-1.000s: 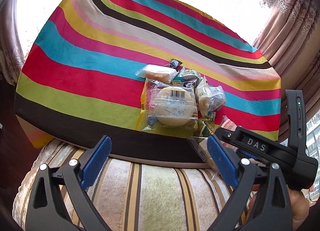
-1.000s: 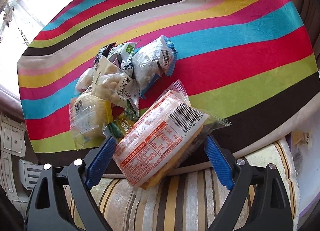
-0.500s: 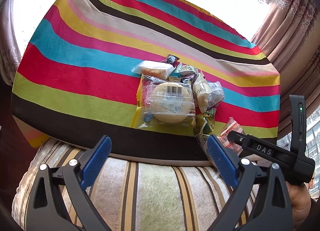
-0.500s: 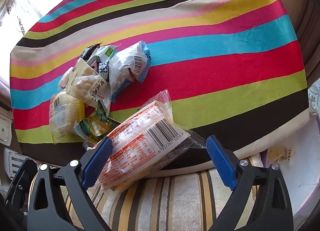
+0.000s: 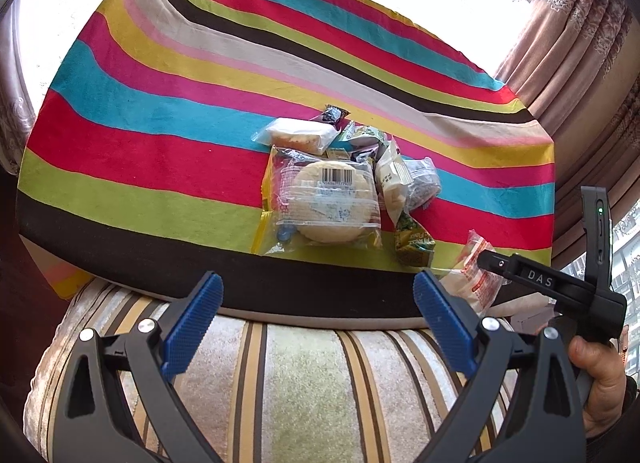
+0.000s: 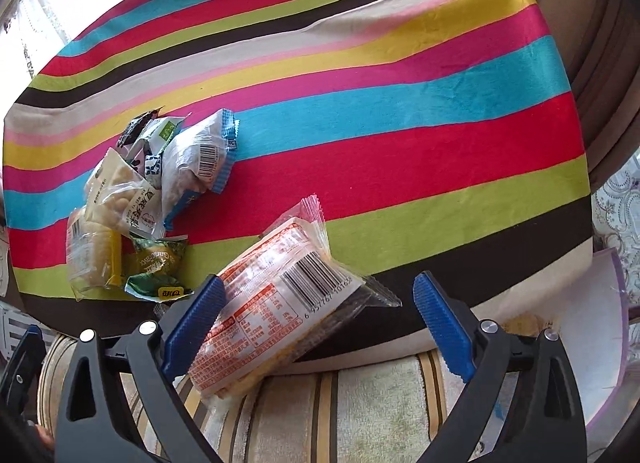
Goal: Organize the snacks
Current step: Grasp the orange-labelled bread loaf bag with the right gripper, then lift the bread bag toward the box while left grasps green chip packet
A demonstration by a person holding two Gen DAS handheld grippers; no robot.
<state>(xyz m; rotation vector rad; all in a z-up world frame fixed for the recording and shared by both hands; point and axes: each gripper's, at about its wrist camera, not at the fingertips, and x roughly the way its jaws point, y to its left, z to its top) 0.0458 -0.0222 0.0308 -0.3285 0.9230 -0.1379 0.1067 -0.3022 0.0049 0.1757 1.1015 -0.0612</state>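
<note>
Between the spread fingers of the right gripper (image 6: 316, 311) lies the orange-printed snack pack (image 6: 272, 319), touching only its left pad, overhanging the striped tablecloth (image 6: 400, 151) edge. Left gripper (image 5: 318, 311) gapes empty. Pack sits lower, farther from snack pile (image 6: 152, 191) than earlier.

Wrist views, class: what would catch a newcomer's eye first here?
The boldly striped tablecloth fills both views. A heap of wrapped snacks sits near its front edge, led by a round bun packet. Nearest the right gripper, an orange-printed packet hangs over the table edge between the open jaws, against the left pad; the left gripper is open and empty.
</note>
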